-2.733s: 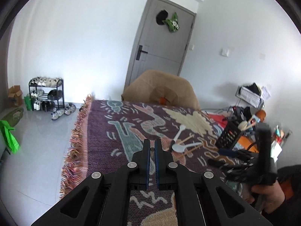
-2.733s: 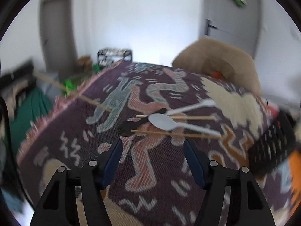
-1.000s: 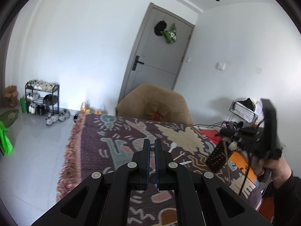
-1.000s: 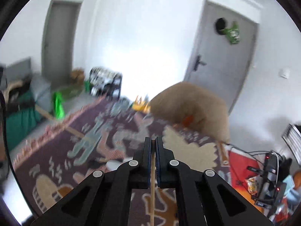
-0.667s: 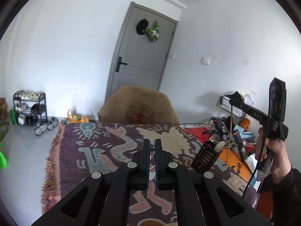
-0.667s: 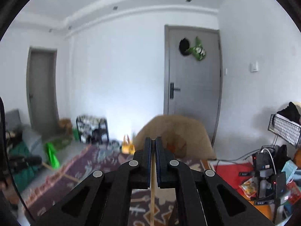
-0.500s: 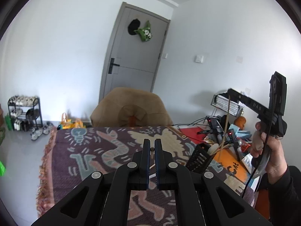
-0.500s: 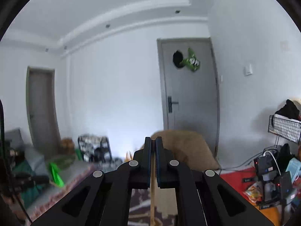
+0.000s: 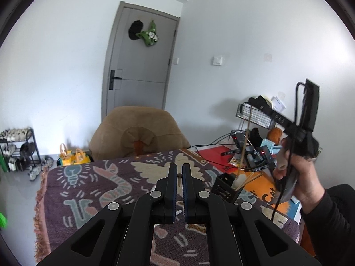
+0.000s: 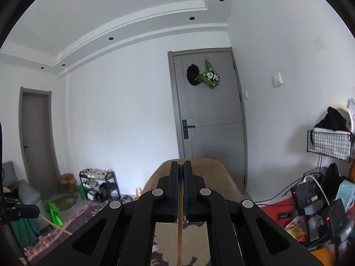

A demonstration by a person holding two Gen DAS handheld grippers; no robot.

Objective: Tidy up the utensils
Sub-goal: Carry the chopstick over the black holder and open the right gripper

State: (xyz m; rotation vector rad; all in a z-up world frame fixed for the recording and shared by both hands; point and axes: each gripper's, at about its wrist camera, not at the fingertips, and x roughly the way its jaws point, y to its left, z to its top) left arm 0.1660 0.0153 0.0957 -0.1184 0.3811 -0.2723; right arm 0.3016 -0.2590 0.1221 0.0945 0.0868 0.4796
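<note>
Fingers of the left gripper point(image 9: 180, 173) are pressing together, with only a small dark tip showing in the slit between them (what it belongs to cannot be told), above the patterned tablecloth point(image 9: 88, 190). To the right, a black utensil holder point(image 9: 224, 189) is standing on the cloth with wooden chopsticks and a pale spoon in it. Farther right, the right gripper point(image 10: 180, 166) is pinching a wooden chopstick point(image 10: 180, 228), which is hanging upright above the holder, while a hand point(image 9: 297, 177) in a dark sleeve is gripping the handle.
</note>
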